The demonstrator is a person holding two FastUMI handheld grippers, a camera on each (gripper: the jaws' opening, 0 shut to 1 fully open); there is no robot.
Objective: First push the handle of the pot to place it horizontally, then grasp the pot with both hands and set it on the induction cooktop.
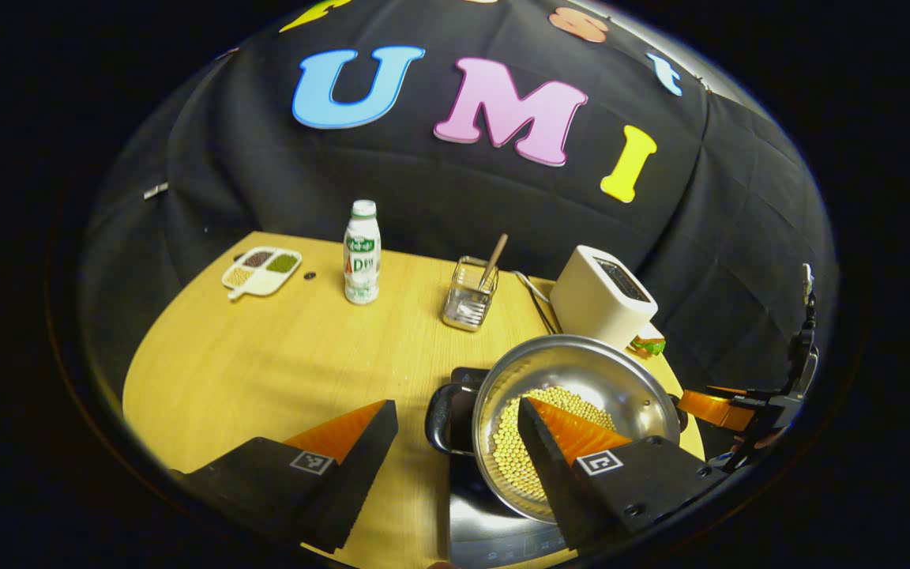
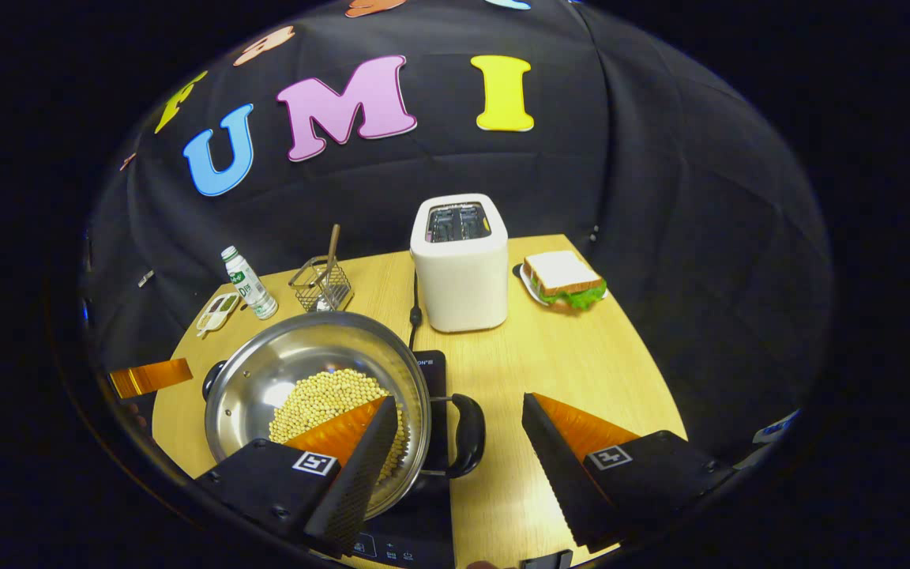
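Where the wooden desk (image 2: 573, 356) meets its near edge, sits a steel pot (image 2: 297, 371) on a black induction cooktop (image 2: 431, 367), holding a heap of pale yellow beans (image 2: 321, 399). Black loop handles out to either side of the pot, roughly level: one (image 2: 463, 435) in the right gripper view, the other (image 1: 441, 415) in the left gripper view.

Left tongs (image 1: 455, 438) spread wide, straddling that handle and the pot's rim (image 1: 502, 371), one finger over the beans (image 1: 514, 438), the other over bare desk (image 1: 265, 363); appears not to press on anything, though contact is hard to judge from above. Right tongs (image 2: 459, 435) likewise spread wide, astride the opposite handle, one finger above the beans, the other above the desk.

Farther back on the desk: a white toaster (image 2: 459, 265) just behind the cooktop, a sandwich with lettuce on a plate (image 2: 565, 280) beside it, a wire basket with a wooden-handled utensil (image 2: 321, 284), a white drink bottle with a green label (image 2: 250, 284), and a divided dish of grains (image 1: 261, 270) near the far left corner.
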